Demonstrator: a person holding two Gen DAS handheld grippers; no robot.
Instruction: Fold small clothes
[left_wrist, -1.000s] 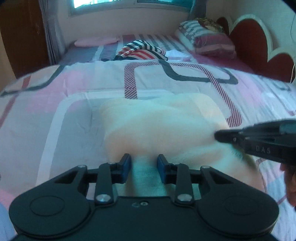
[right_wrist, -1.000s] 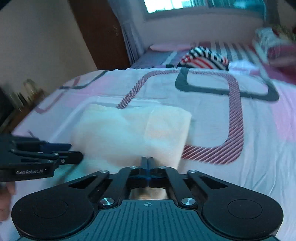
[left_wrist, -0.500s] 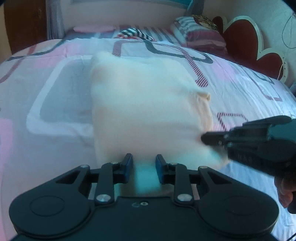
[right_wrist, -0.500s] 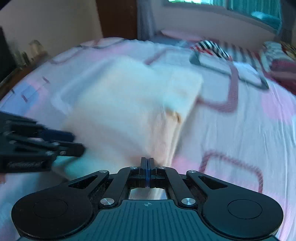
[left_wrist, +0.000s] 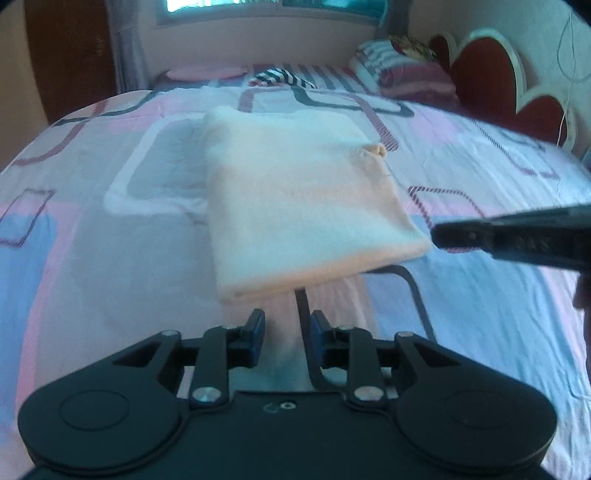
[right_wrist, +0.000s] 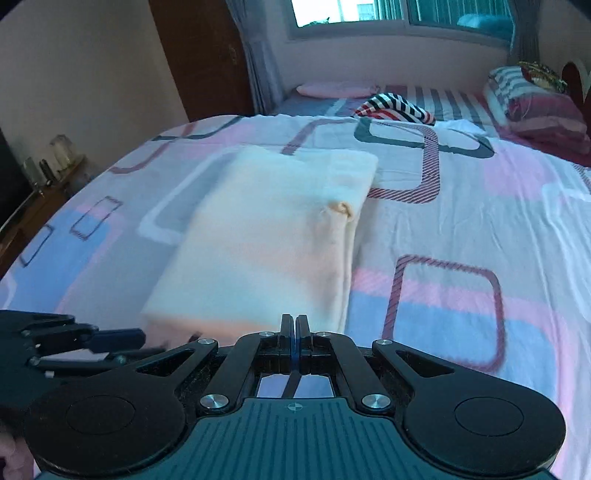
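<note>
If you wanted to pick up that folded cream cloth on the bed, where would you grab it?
Probably by the near folded edge of the cream cloth, coming in low from the front. That edge is thick and rounded and bulges a little off the bedspread, so fingers could slide around it. The far edges look thin and lie flat.

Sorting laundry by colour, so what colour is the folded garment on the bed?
Pale cream, plain; the folded garment shows best from the right wrist.

Bed (right_wrist: 461, 229) with patterned pink sheet; red heart-shaped headboard (left_wrist: 517, 99) and pillows (right_wrist: 535, 107) at its right edge; bright window (right_wrist: 399, 14), curtain (right_wrist: 258, 55), dark wooden door (right_wrist: 199, 51) behind.
</note>
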